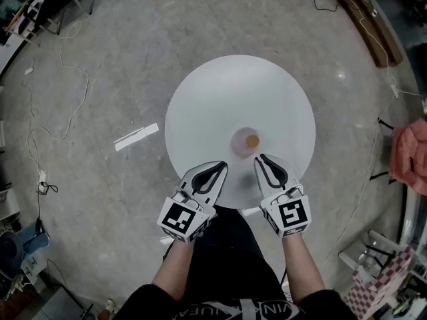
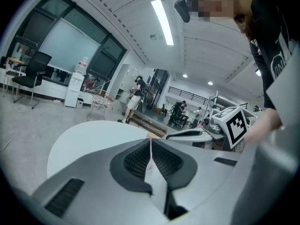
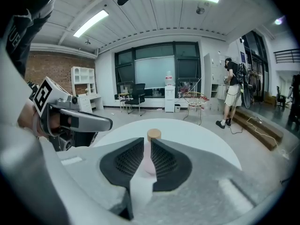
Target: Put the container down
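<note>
Left claw pressed together; right claw slightly parted, empty; container on table.

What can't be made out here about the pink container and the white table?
- Lower body of the container: in the right gripper view, the fingers of the right gripper cover it; only the cork lid clears them.
- Its contents: the lid is on, and it is too small in the head view.
- Near edge of the table: in the head view, the left gripper and right gripper overlap it.
- The table's support: hidden beneath the top in every view.
</note>
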A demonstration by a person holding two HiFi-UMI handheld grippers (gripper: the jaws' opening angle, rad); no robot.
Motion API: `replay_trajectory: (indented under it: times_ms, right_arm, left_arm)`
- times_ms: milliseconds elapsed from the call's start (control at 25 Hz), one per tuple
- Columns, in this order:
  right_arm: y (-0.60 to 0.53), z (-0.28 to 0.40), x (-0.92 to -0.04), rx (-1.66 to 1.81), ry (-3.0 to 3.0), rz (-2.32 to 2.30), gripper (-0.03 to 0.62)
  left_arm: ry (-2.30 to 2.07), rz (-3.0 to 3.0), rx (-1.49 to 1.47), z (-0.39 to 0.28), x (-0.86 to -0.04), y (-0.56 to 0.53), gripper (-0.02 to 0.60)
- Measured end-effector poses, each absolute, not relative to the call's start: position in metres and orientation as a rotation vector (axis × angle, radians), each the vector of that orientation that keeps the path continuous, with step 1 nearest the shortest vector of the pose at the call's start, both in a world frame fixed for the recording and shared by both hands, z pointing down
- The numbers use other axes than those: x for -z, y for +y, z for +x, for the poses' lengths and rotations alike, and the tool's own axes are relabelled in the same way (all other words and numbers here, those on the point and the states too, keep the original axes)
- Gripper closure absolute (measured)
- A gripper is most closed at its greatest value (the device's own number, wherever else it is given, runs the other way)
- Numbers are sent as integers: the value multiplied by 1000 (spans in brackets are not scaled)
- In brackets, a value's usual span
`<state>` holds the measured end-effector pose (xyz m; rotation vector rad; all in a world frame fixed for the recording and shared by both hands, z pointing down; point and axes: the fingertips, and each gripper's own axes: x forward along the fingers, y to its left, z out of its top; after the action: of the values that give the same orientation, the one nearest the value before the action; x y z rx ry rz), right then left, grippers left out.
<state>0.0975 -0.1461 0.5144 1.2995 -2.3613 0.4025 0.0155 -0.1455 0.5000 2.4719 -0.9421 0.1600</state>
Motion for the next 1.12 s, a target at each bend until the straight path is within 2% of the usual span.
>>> replay_trajectory:
  times_ms: [320, 1120]
  right_arm:
    - [-145, 99, -482, -385, -2424, 1333, 586]
    - [-142, 91, -417, -378, -2531, 1386, 588]
  left_arm:
    - [-936, 2494, -122, 18, -484, -145, 566]
    - [-931, 2572, -95, 13, -422, -155, 566]
